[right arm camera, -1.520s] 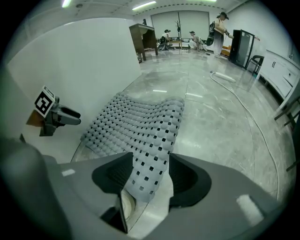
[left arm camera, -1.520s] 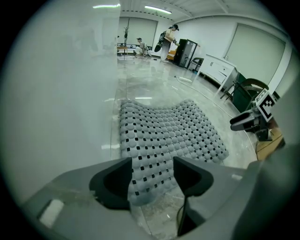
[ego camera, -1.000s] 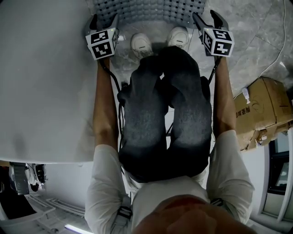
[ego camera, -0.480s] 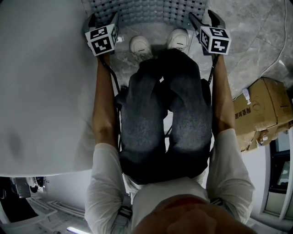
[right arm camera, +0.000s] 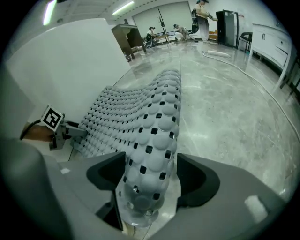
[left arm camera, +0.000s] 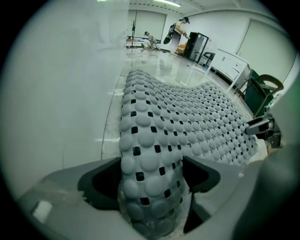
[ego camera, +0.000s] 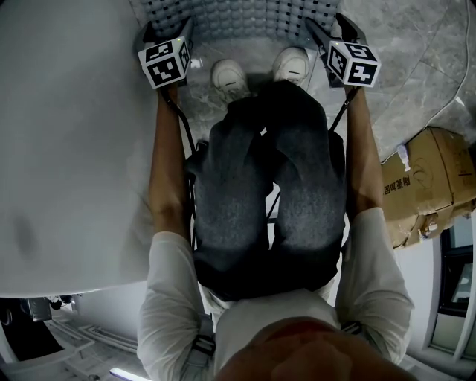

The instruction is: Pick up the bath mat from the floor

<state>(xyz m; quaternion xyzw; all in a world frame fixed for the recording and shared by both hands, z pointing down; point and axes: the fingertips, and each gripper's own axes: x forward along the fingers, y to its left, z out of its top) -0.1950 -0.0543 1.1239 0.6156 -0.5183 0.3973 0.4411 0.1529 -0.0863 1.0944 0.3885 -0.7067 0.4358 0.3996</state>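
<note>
The left gripper (ego camera: 169,31) and right gripper (ego camera: 329,26) are straddling the near edge of the bath mat (ego camera: 238,15). Their jaws have just been opening and are spread, not pinching it. The grasp is pending; both probably need to clamp together, then lift.

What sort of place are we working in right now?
Probably a big open workshop or lab hall, not a home bathroom: wide polished stone floor, a cardboard box, and people working at the far end.

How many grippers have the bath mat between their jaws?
2. The left gripper straddles the bath mat's left side, the right gripper its right side; both jaws have just been opening.
</note>
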